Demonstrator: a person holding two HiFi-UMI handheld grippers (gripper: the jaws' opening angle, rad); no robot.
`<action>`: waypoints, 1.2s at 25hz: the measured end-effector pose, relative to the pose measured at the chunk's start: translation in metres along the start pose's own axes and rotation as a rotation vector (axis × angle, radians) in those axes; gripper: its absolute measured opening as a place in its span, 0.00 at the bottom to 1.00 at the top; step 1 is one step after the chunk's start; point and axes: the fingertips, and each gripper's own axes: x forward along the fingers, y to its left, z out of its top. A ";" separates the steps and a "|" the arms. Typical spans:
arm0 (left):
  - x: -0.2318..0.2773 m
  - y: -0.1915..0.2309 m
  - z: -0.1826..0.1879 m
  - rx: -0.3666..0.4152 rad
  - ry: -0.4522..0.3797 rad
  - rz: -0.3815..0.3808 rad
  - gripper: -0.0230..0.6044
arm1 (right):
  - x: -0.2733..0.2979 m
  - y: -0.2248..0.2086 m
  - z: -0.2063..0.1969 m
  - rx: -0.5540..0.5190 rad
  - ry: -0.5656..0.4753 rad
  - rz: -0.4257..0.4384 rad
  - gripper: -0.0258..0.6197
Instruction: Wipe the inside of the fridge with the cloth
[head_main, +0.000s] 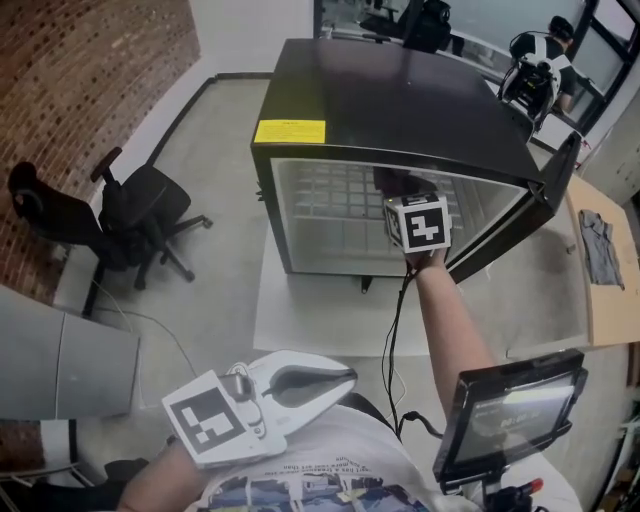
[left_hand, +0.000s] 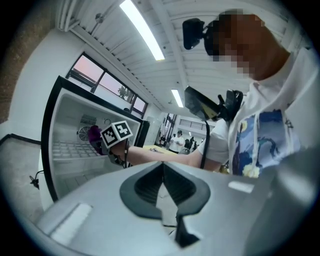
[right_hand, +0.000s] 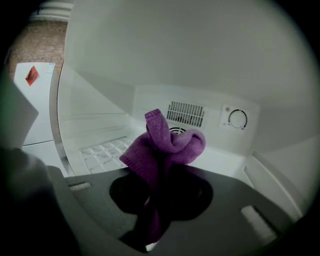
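A small black fridge (head_main: 400, 100) stands on the floor with its door (head_main: 520, 215) swung open to the right. My right gripper (head_main: 400, 195) reaches inside the white cavity, shut on a bunched purple cloth (right_hand: 165, 147) that sticks out past the jaws. The cloth (left_hand: 95, 137) hangs in the air ahead of the back wall, with the vent grille (right_hand: 186, 113) and thermostat dial (right_hand: 237, 119) behind it and a wire shelf (right_hand: 105, 152) below. My left gripper (head_main: 335, 380) is held low near my body, outside the fridge, jaws together on nothing.
A black office chair (head_main: 130, 215) stands to the left of the fridge, by a brick wall (head_main: 70, 110). A tablet screen (head_main: 515, 410) sits at my lower right. A wooden table (head_main: 605, 265) with a grey cloth (head_main: 598, 245) lies to the right. A cable (head_main: 395, 340) runs down from the right gripper.
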 end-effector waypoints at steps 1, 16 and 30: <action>-0.003 0.001 0.000 -0.002 -0.002 0.009 0.05 | 0.002 0.008 0.002 0.000 -0.002 0.013 0.16; -0.042 0.004 -0.007 -0.017 -0.034 0.121 0.05 | 0.028 0.127 0.042 -0.019 -0.054 0.216 0.16; -0.043 -0.008 -0.010 -0.022 -0.019 0.047 0.05 | -0.013 0.103 0.050 -0.003 -0.148 0.170 0.16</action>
